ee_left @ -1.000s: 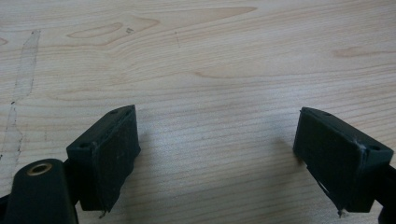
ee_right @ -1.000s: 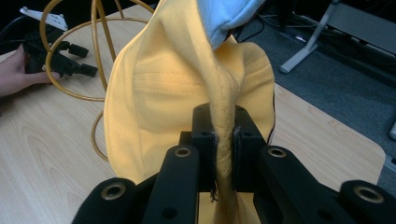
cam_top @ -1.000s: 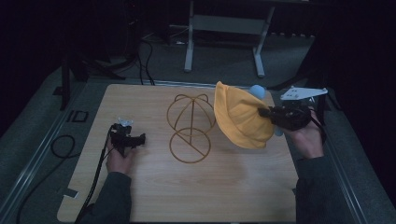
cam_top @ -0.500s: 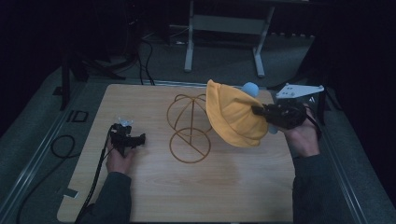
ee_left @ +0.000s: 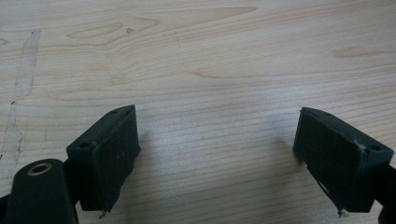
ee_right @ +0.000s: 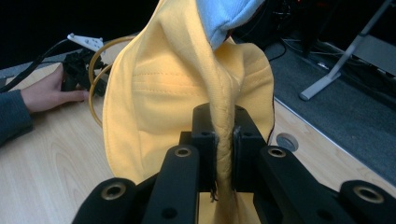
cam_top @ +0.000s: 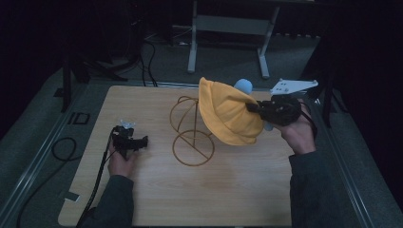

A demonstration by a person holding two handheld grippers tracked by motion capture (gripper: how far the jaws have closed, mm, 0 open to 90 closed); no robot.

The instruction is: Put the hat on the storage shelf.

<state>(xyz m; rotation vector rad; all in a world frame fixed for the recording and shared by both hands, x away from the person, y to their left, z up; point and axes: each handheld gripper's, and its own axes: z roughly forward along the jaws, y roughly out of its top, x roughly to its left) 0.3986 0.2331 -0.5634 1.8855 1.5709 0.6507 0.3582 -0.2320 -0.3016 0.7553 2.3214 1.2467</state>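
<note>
We read this as the carrying step: the yellow bucket hat is up off the bench and on its way to the gold wire hat stand, not yet seated on it. The right tongs are pressed together on a fold of the hat's brim; in the right gripper view the stitched edge runs straight down between the two jaws, and the crown of the yellow bucket hat hangs beyond them. A pale blue patch shows at twelve o'clock in that view (lining or a second cloth, we cannot tell which).

In the high view the hat hangs at about three o'clock of the stand's domed wire top, its brim just overlapping the nearest wire loops; whether cloth touches wire there we cannot tell. The stand's round base ring rests on the bench below, at about seven o'clock of the hat.

The left tongs rest low at the bench's nine o'clock side, well apart from the stand, with the left hand behind them. The left tongs stand spread, with bare wood grain between the pads and nothing held.

The next move, as we judge it, calls for lifting the hat's opening clear over the dome toward nine o'clock, then lowering it so the crown settles on the wires before the right tongs let go. The light stand may tip or slide if the brim drags on it, so steadying it with the idle left tongs would help.
</note>
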